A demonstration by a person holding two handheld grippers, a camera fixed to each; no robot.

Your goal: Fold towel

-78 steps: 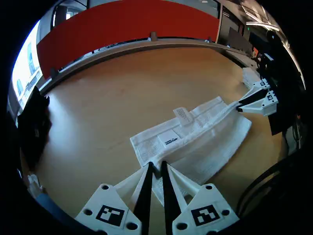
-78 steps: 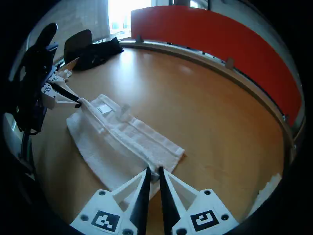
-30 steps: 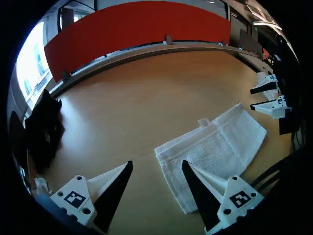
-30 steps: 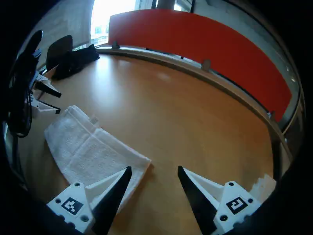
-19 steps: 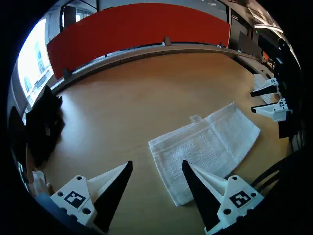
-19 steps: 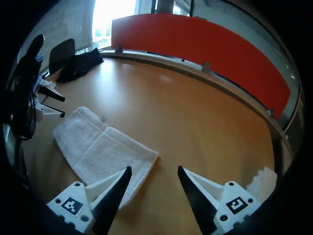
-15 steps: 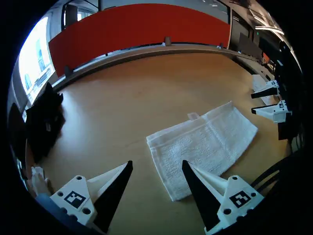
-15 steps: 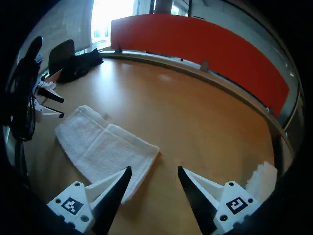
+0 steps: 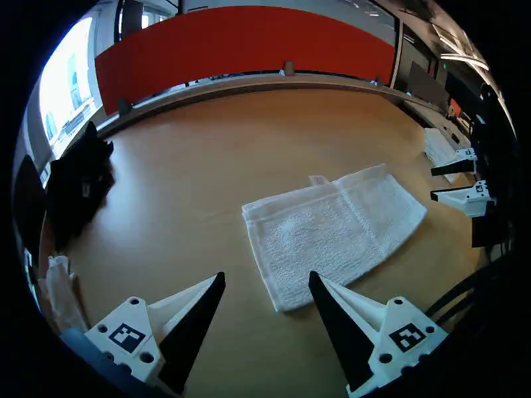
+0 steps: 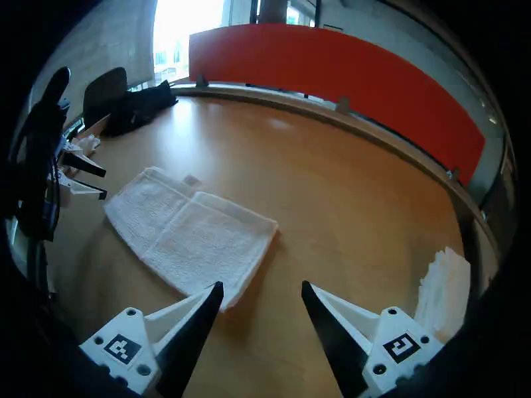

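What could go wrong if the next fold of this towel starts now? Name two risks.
1. The left gripper and right gripper are open, holding nothing; a pinch at the folded towel may catch only its top layer.
2. The towel lies loose on the smooth table, so it may slide and fold crookedly.

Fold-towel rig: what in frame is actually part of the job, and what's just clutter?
Job:
- white towel, lying folded flat on the table
- left gripper, open
- right gripper, open

Lying about:
- black bundle near the table's edge
- pile of white cloths, possibly more towels
- red partition
- chair
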